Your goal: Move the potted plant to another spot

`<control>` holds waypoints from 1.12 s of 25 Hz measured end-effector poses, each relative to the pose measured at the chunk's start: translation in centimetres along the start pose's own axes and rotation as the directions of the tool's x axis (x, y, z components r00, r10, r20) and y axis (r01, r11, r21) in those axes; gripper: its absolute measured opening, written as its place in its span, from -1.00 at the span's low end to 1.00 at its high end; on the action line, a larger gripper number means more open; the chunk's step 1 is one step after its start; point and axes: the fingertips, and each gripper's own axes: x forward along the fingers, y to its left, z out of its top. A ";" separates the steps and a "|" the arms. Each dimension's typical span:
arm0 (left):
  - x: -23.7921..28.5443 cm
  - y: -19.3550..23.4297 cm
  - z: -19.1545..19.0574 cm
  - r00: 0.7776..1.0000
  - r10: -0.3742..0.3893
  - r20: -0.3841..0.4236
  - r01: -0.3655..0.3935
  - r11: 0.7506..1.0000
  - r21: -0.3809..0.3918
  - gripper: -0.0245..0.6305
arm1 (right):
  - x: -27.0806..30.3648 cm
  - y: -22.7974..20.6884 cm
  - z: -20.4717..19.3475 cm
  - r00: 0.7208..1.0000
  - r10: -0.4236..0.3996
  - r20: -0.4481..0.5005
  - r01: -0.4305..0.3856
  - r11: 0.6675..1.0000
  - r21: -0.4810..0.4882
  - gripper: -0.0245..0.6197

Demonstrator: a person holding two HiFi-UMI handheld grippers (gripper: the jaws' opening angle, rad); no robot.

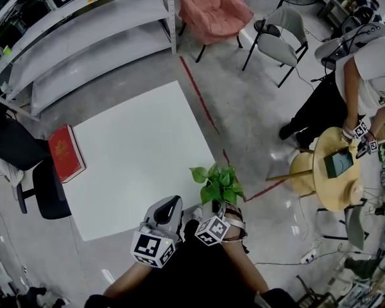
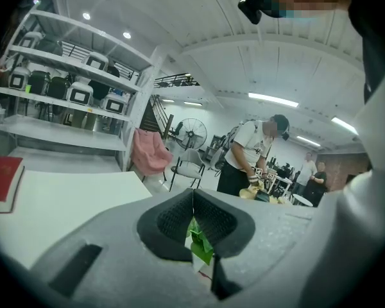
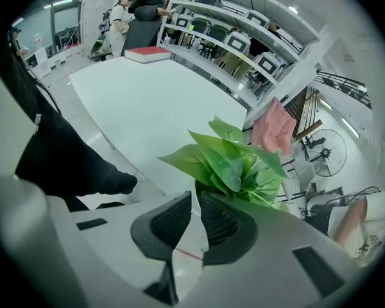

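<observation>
The potted plant [image 1: 217,183] has broad green leaves and hangs just off the near right corner of the white table [image 1: 135,159], over the floor. My right gripper [image 1: 221,206] is shut on it from below. In the right gripper view the leaves [image 3: 234,162] rise just past the jaws of the right gripper [image 3: 196,203], which pinch the dark pot rim. My left gripper [image 1: 171,202] hovers at the table's near edge beside the plant. In the left gripper view the left gripper [image 2: 192,194] is shut and holds nothing; a leaf [image 2: 199,242] shows behind its pads.
A red book [image 1: 66,151] lies on the table's left edge. Grey shelving [image 1: 83,37] stands behind, with a pink chair [image 1: 212,8] and a grey chair [image 1: 279,37]. A black chair [image 1: 25,165] is at the left. A person [image 1: 366,76] works at a round wooden table [image 1: 327,185].
</observation>
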 end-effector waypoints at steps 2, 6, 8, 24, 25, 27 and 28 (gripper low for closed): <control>0.1 0.1 -0.1 1.000 0.000 -0.002 0.000 1.000 -0.003 -0.87 | 0.3 0.0 -0.2 1.000 0.000 -0.008 0.000 1.000 -0.011 -0.88; 0.3 0.4 -0.1 1.000 0.005 -0.006 -0.005 1.000 -0.009 -0.87 | 0.7 -0.2 -0.3 1.000 -0.001 -0.022 0.000 1.000 -0.027 -0.88; 0.3 0.6 0.0 1.000 0.009 -0.008 -0.009 1.000 -0.015 -0.87 | 1.0 -0.1 -0.2 1.000 0.005 -0.025 -0.005 0.999 -0.032 -0.88; -0.2 -0.2 0.0 0.998 0.059 0.016 -0.058 0.998 -0.011 -0.87 | 1.6 -0.2 0.0 0.999 0.048 0.002 -0.048 0.992 -0.118 -0.88; -0.3 -0.3 -0.1 0.997 0.069 0.019 -0.069 0.998 -0.016 -0.87 | 1.6 -0.2 -0.1 0.999 0.051 0.005 -0.050 0.991 -0.124 -0.88; -0.7 -0.5 -0.2 0.996 0.087 0.025 -0.086 0.996 -0.021 -0.87 | 1.7 -0.2 0.0 0.998 0.054 0.015 -0.051 0.990 -0.133 -0.88; -0.8 -0.6 -0.2 0.995 0.093 0.028 -0.093 0.995 -0.020 -0.87 | 1.7 -0.2 0.0 0.998 0.055 0.020 -0.052 0.989 -0.136 -0.88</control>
